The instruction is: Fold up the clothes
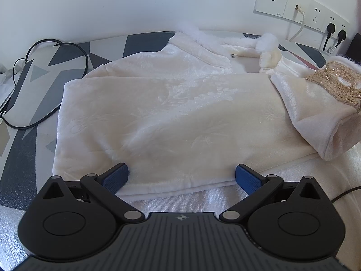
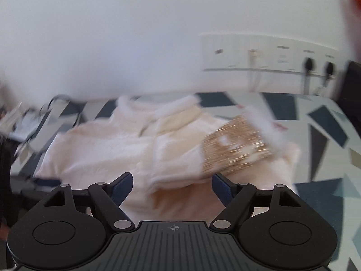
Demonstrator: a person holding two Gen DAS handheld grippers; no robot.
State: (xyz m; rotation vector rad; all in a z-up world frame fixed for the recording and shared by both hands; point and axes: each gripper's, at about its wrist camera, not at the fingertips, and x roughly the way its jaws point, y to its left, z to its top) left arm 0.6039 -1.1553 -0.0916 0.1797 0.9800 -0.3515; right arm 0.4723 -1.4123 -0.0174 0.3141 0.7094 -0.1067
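Cream velvet robe (image 1: 158, 113) half-folded on the bench (image 1: 22, 158); gold-cuffed sleeve (image 2: 234, 149) laid across, ahead of right hand-held gripper (image 2: 172, 188). Both hand-held grippers, incl. left (image 1: 181, 177), released, nothing between jaws. Final folds left, I'd say.

both wrist views close above garment (image 1: 171, 113)

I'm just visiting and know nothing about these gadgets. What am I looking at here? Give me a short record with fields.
garment: cream plush garment, lying partly folded
sleeve: sleeve with gold lace cuff, laid across the garment's right side
surface: patterned table cover, grey, dark and white shapes
left gripper: left gripper, jaws open, at the garment's near hem
right gripper: right gripper, jaws open, nothing gripped, view blurred
wall: socket panel with two black plugs
other: black cable at the far left
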